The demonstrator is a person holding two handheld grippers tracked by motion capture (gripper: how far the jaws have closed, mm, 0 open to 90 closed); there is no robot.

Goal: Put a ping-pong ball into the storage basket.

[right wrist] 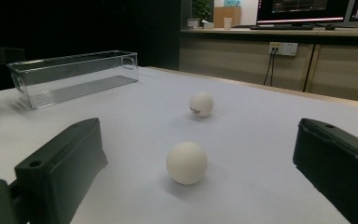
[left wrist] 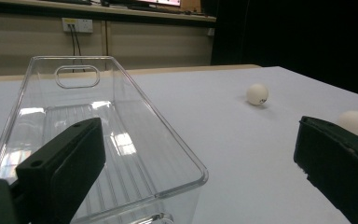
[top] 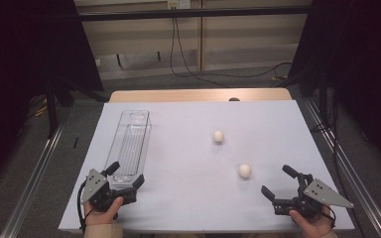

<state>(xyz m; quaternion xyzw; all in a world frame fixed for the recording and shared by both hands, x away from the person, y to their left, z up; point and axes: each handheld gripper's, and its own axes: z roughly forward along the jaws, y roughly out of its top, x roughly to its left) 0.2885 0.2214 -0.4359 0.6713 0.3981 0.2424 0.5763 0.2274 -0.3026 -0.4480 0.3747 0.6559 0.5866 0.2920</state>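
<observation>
High view: my left claw (top: 126, 174) rests at the near left corner of the white table (top: 188, 148), and its jaws stand wide apart, one on each side of the near end of the clear plastic bin (top: 130, 144). In the left gripper view one jaw sits over the inside of the bin and the other is outside it, above the table; I cannot tell if either jaw touches the wall. Nothing is clamped between them.

My right claw (top: 278, 181) is at the near right corner, also wide apart and empty. The nearer white ball (top: 244, 170) lies on the table just in front of it, and in the right gripper view this ball (right wrist: 186, 162) sits in the gap ahead of the two jaws, apart from both. The farther white ball (top: 219, 136) lies more toward the middle of the table, well apart from the bin. The bin holds nothing.
</observation>
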